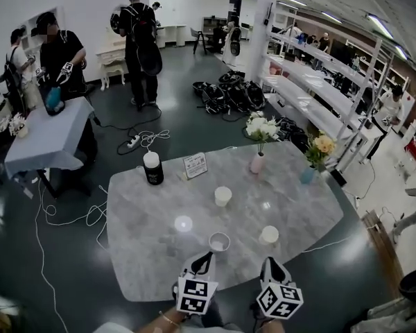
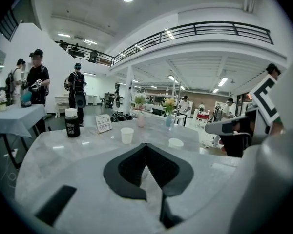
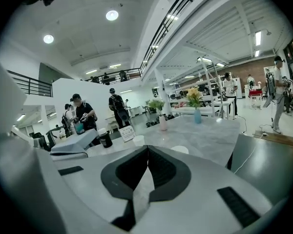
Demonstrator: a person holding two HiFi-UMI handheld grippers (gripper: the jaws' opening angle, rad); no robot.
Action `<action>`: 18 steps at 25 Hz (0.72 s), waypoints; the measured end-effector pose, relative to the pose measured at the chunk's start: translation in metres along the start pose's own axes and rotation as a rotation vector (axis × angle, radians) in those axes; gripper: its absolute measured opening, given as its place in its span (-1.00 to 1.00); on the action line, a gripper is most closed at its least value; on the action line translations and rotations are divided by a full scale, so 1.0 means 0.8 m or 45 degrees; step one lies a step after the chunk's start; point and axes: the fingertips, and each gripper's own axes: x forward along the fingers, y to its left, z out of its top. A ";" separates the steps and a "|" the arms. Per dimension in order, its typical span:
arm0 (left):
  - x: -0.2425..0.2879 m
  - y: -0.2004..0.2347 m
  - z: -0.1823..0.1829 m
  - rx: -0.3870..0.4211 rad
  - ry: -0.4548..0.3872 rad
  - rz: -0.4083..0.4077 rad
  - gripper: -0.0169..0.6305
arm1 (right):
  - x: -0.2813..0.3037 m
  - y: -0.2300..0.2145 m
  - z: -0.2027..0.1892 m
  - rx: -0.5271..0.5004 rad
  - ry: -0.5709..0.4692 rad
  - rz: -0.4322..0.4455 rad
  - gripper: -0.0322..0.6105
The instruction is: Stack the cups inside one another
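Three white paper cups stand apart on the marble table (image 1: pixel 152 255): a far one (image 1: pixel 222 196), a near middle one (image 1: pixel 219 241) and a right one (image 1: pixel 269 235). My left gripper (image 1: pixel 206 257) hovers at the near table edge just behind the middle cup, and its jaws meet with nothing between them (image 2: pixel 146 145). Behind the right cup, my right gripper (image 1: pixel 270 261) is likewise shut and empty (image 3: pixel 147 147). The left gripper view shows the far cup (image 2: pixel 127 135) and the right cup (image 2: pixel 176 143). In the right gripper view the far cup (image 3: pixel 138 140) and the right cup (image 3: pixel 179 149) peek over the jaws.
At the table's far side stand a black bottle with a white lid (image 1: pixel 152 168), a small sign card (image 1: pixel 195 165), a pink vase of white flowers (image 1: pixel 257 162) and a blue vase of yellow flowers (image 1: pixel 308 175). People stand by another table (image 1: pixel 45 141) at the left. Cables lie on the floor.
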 end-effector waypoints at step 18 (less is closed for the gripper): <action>-0.001 0.058 0.017 -0.283 -0.020 0.591 -0.96 | 0.133 0.038 0.054 -0.113 0.133 0.502 -0.88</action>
